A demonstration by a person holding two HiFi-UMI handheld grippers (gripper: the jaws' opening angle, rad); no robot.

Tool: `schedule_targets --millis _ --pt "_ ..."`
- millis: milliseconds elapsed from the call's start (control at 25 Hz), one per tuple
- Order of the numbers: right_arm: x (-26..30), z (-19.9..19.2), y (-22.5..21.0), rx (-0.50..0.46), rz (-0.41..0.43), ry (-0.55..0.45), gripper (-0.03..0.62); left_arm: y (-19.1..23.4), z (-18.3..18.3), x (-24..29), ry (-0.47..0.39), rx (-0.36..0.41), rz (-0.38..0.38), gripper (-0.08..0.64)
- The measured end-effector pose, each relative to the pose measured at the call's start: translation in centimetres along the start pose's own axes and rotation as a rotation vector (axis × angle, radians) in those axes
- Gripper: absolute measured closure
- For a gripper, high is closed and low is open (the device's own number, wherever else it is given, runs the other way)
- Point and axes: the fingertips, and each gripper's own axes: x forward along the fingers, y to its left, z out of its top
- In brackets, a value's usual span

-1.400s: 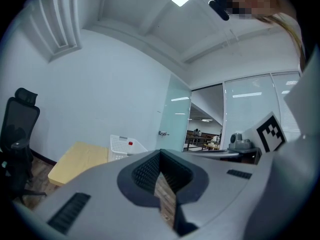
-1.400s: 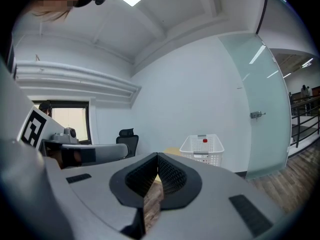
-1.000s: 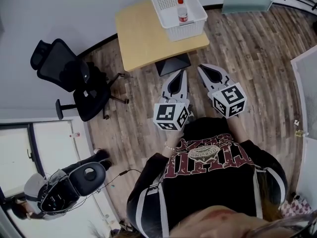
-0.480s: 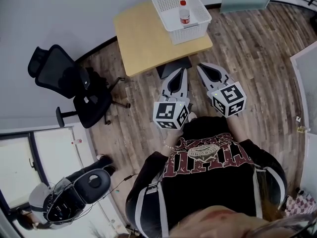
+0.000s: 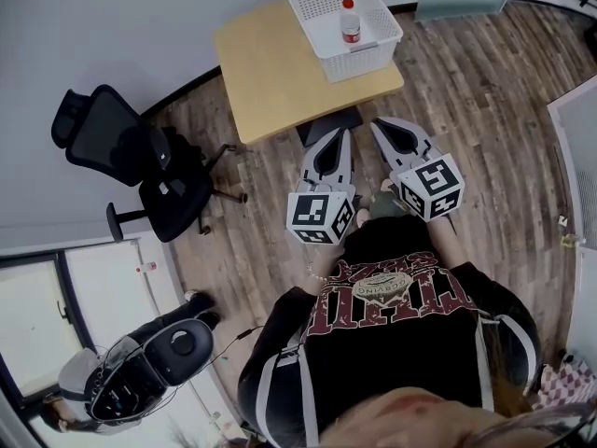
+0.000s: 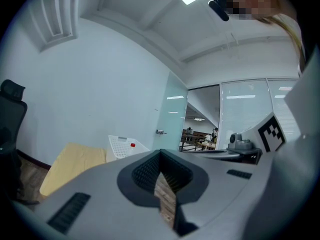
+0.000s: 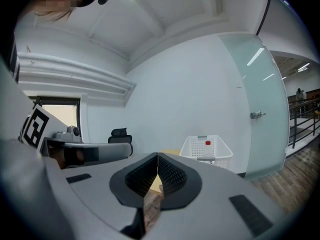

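Both grippers hang in the air in front of the person's chest, side by side and close to each other, over the wooden floor just short of the near edge of the pale yellow surface. The left gripper has its fingers clenched: the ribbed pads meet at the tips and grasp nothing, with only floor planks showing through the slit below them. The right gripper is likewise clenched, its fingers touching at the tips with nothing between them. Both point towards the surface, touching neither it nor anything on it. A white plastic basket stands at the far right corner of the surface, well apart from both grippers. Inside it, a small clear bottle with a red cap stands, upright as far as the gripper views show, near the basket's far wall. A black office chair stands on the floor off the left edge of the surface. A frosted glass door closes the wall to the right of the basket.
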Motion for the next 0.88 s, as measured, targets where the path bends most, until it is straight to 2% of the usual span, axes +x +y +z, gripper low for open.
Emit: schedule_targets --millis 880 --pt "7.3 2.2 -7.2 0.017 0.032 0.017 0.574 4.5 1.8 9.1 0.017 -0.012 0.04 0.513"
